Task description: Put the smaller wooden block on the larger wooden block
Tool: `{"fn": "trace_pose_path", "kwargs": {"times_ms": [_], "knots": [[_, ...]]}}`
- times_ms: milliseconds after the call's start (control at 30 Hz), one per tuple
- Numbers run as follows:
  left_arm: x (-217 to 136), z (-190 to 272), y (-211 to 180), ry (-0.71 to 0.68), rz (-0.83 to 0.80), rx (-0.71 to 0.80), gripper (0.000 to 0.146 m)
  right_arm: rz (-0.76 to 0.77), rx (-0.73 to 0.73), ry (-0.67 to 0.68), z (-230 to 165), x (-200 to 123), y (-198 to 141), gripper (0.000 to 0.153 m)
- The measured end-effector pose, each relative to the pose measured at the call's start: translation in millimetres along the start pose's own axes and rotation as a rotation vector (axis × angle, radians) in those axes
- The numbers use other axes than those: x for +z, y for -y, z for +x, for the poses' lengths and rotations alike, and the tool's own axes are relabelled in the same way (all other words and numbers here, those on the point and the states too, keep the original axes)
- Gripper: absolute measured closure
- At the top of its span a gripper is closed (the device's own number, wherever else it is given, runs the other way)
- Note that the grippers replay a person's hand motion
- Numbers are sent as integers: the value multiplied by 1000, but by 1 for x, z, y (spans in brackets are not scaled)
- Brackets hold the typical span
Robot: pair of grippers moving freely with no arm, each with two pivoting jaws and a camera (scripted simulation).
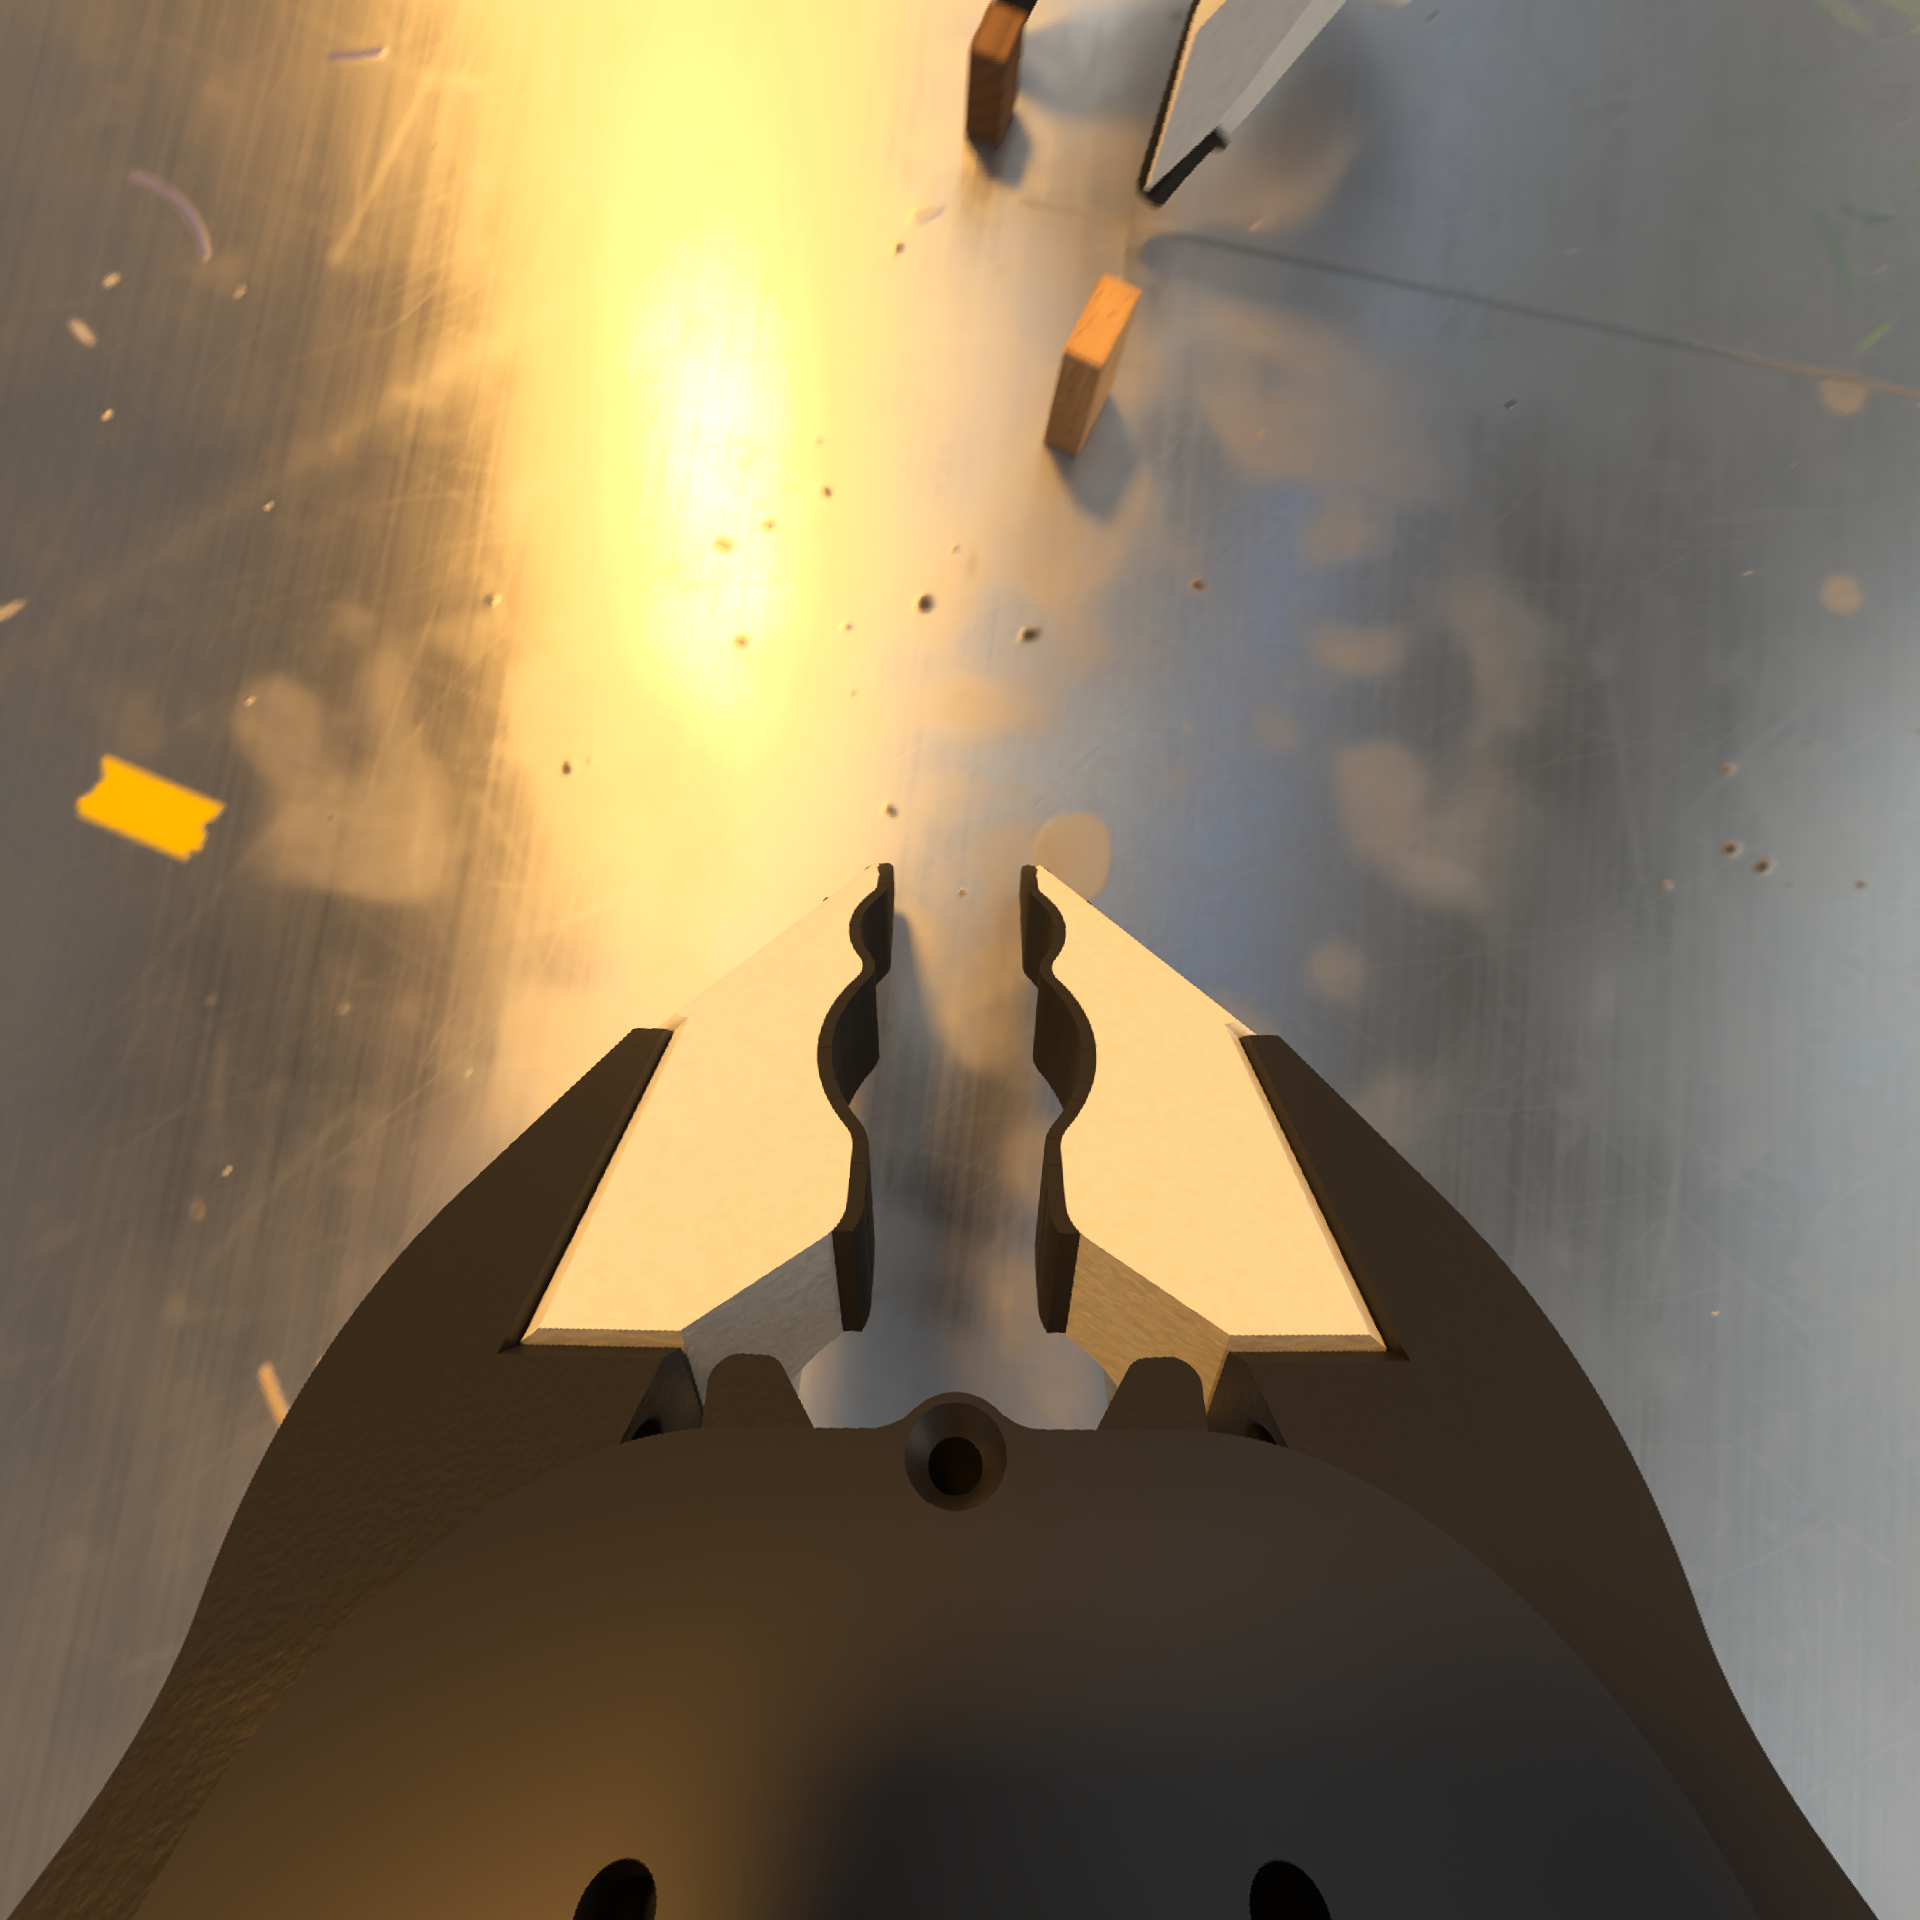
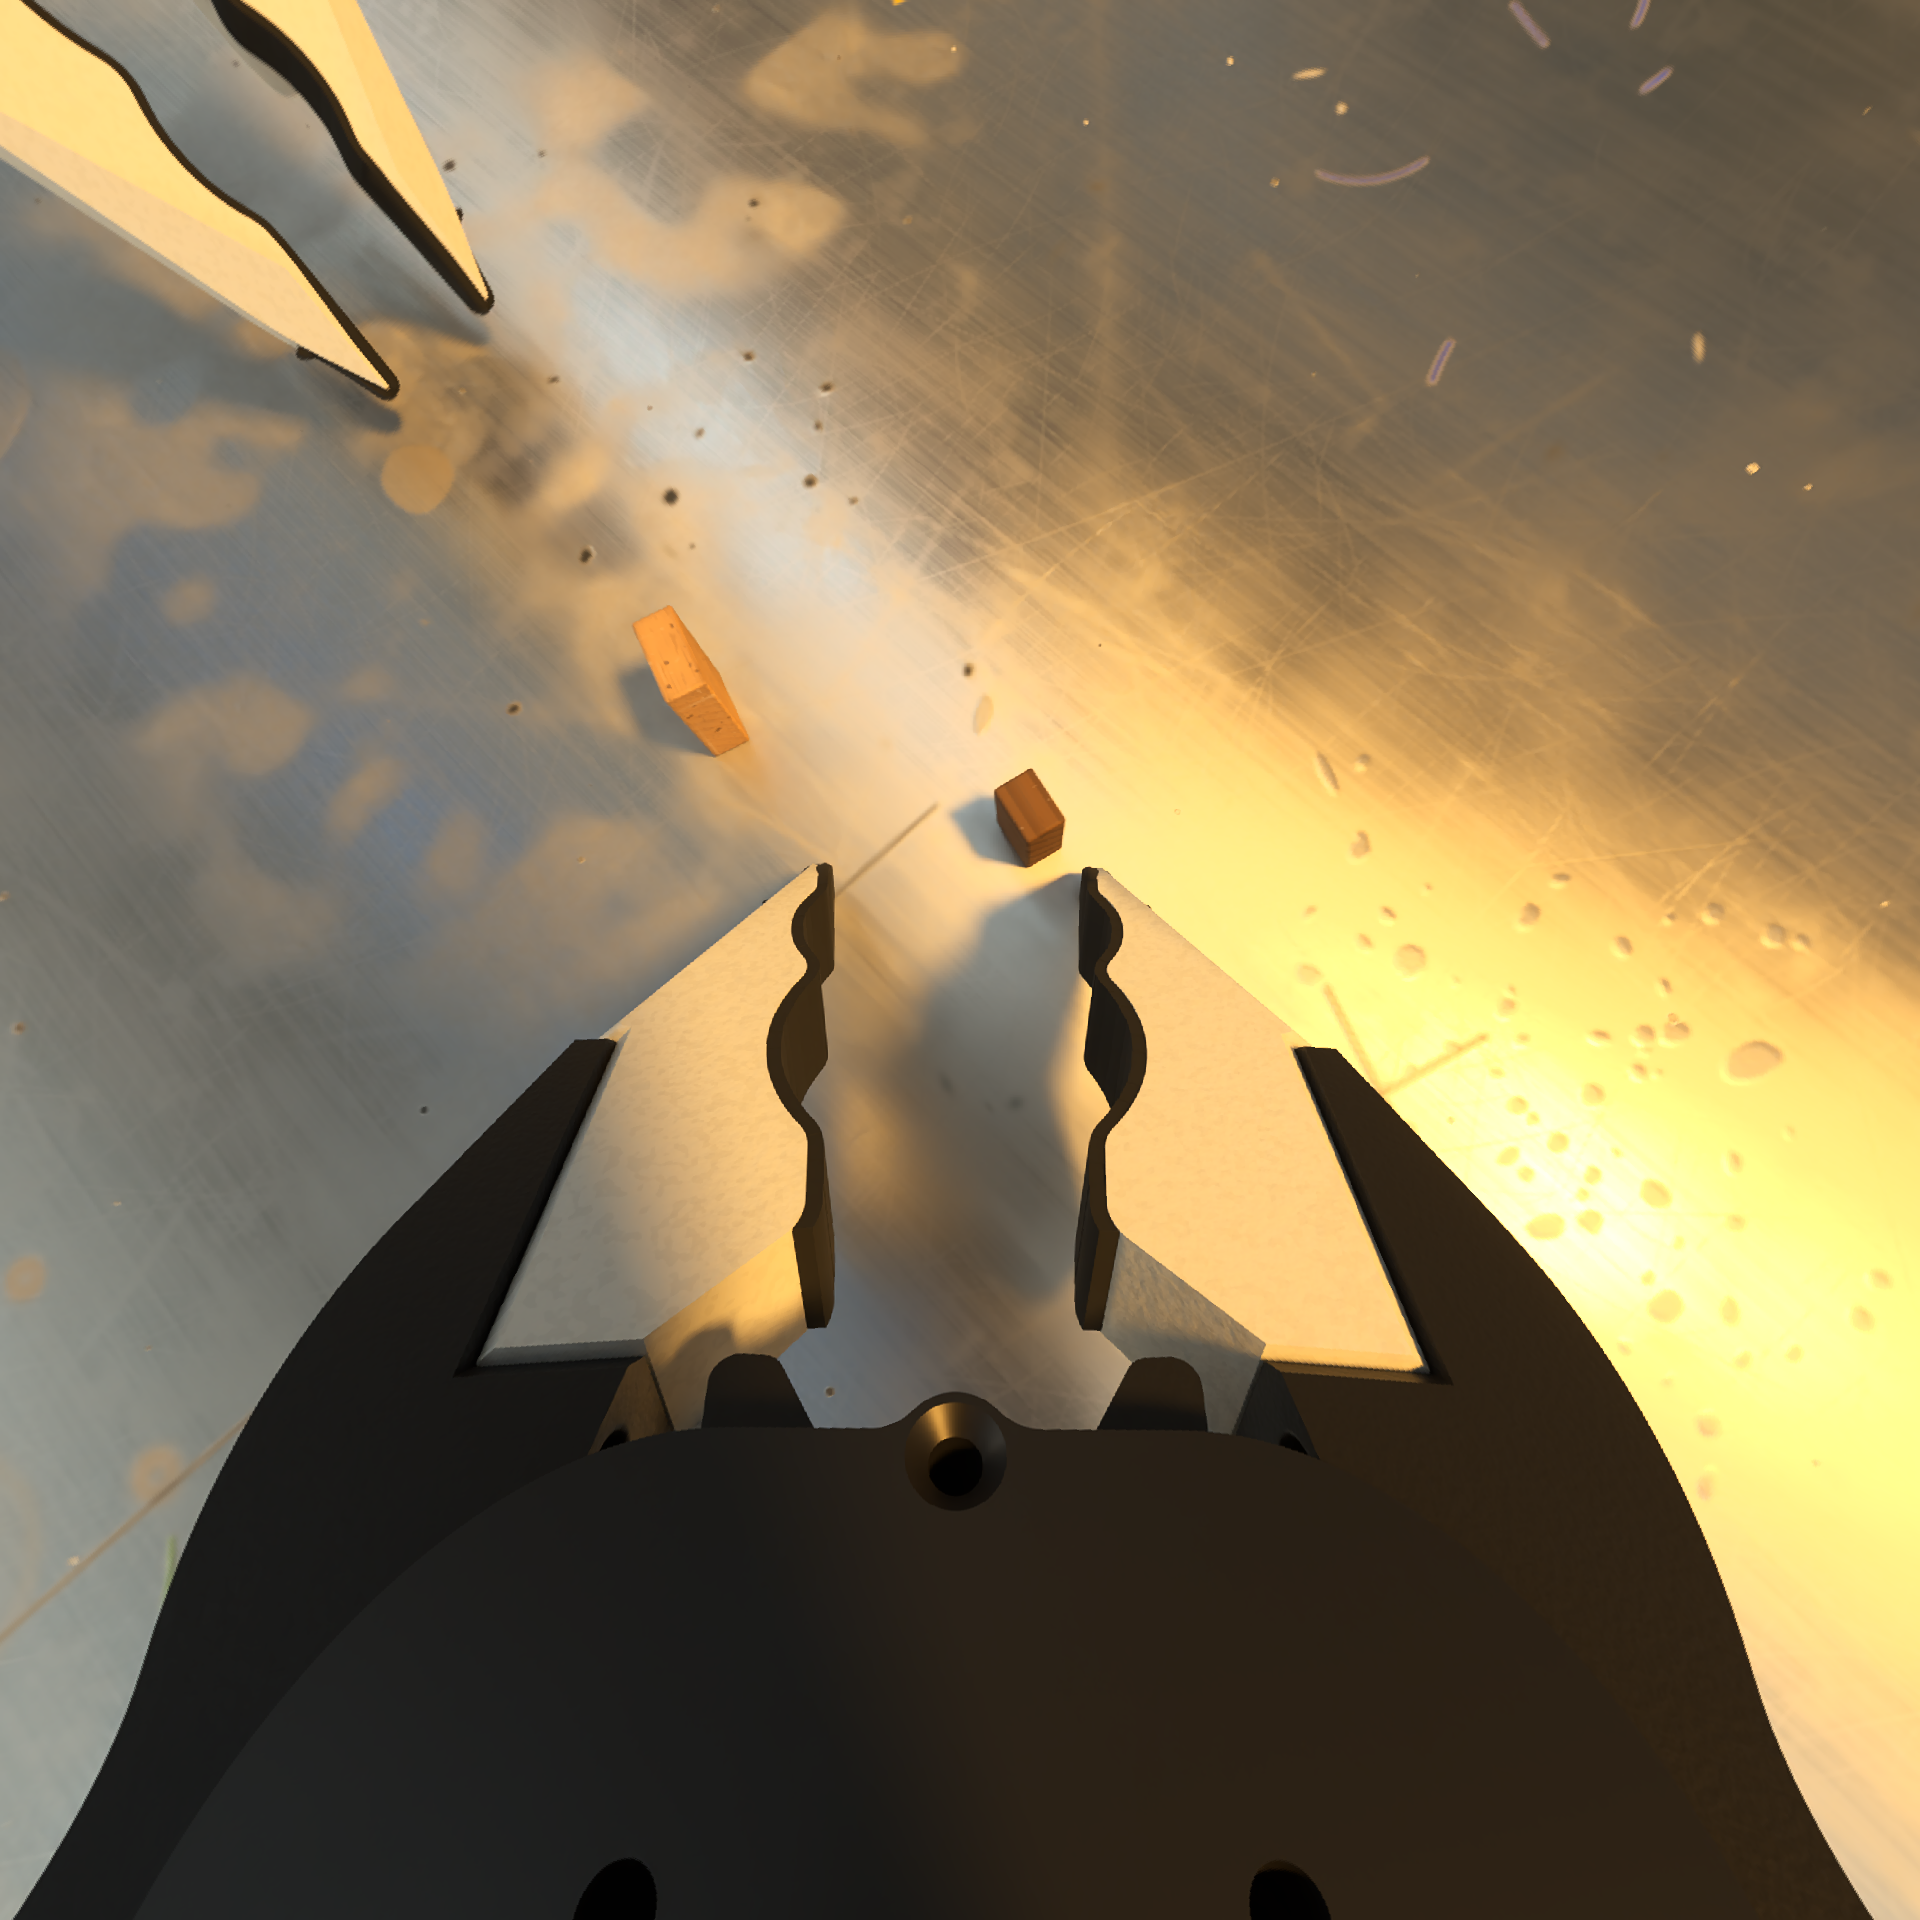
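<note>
Small dark-brown wooden cube [image 2: 1029, 818] just ahead of right hand-held gripper [image 2: 956, 871], gaping wide, empty.
Looks light, rigid, smooth: best pinched across flat sides. Pale larger wooden block [image 2: 690, 681] nearby on scuffed metal table [image 2: 1455, 520]; left hand-held gripper [image 1: 956, 868] part-open, holding nothing.

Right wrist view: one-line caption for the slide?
Open right claw hovers just short of the smaller wooden block, the larger wooden block beyond on the scuffed metal table, left claw opposite.

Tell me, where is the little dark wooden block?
In the right wrist view, the smaller wooden block sits on the metal table just beyond the right gripper, right of the larger wooden block.
</note>
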State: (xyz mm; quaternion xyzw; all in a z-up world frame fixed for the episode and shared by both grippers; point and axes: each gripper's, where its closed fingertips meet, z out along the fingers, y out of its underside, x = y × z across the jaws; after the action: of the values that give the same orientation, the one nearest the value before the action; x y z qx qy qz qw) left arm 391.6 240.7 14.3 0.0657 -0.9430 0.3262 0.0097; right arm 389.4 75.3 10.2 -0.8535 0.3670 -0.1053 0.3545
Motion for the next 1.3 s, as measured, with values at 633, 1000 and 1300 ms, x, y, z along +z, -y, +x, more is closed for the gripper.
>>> {"fn": "trace_pose_path", "kwargs": {"times_ms": [633,1000,1300], "knots": [[15,15,33,16,28,138,115,-265,-491,128,25,-8,4,103],[24,5,29,24,28,177,112,-183,-428,319,10,7,7,145],[13,-5,28,43,83,49,91,14,-397,235,-17,4,26,145]]}}
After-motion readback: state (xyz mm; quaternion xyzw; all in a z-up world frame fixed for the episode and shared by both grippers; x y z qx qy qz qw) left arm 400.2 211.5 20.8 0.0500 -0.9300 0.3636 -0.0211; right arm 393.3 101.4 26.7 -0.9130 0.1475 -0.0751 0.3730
